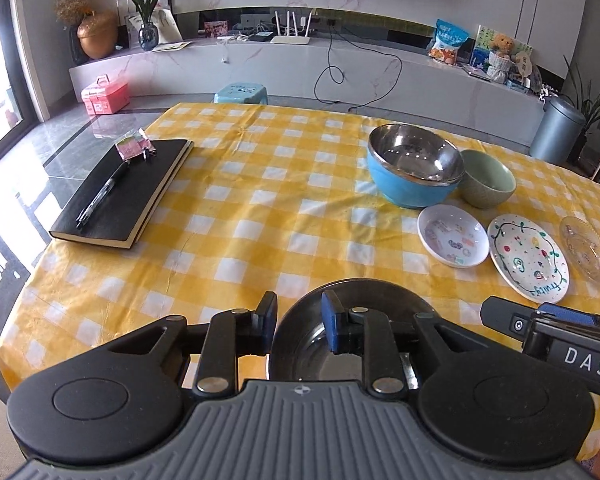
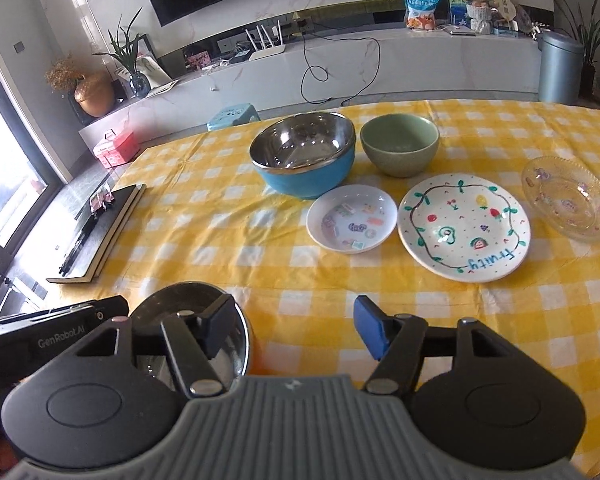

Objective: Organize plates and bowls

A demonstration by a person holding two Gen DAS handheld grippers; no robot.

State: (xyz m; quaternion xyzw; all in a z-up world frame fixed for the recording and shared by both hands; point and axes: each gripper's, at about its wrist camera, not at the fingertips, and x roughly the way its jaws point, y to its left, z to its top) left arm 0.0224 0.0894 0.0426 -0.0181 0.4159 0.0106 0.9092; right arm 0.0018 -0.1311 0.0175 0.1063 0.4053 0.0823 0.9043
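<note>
The steel bowl (image 1: 350,320) sits at the near edge of the table (image 1: 260,200), with the left gripper (image 1: 298,322) slightly parted astride its left rim, not pressing, and the right gripper (image 2: 296,326) open and empty just beside it. Likely light, rigid and slippery, it is best pinched at the thin rim. The glass plate (image 2: 568,200), lying furthest right, looks fragile.

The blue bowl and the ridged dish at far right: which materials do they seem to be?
Blue bowl: probably stainless steel inside, mirror-shiny with reflections; its matte blue shell could be plastic or coated metal. Ridged dish: clear glass or acrylic, since the yellow checks show through.
</note>
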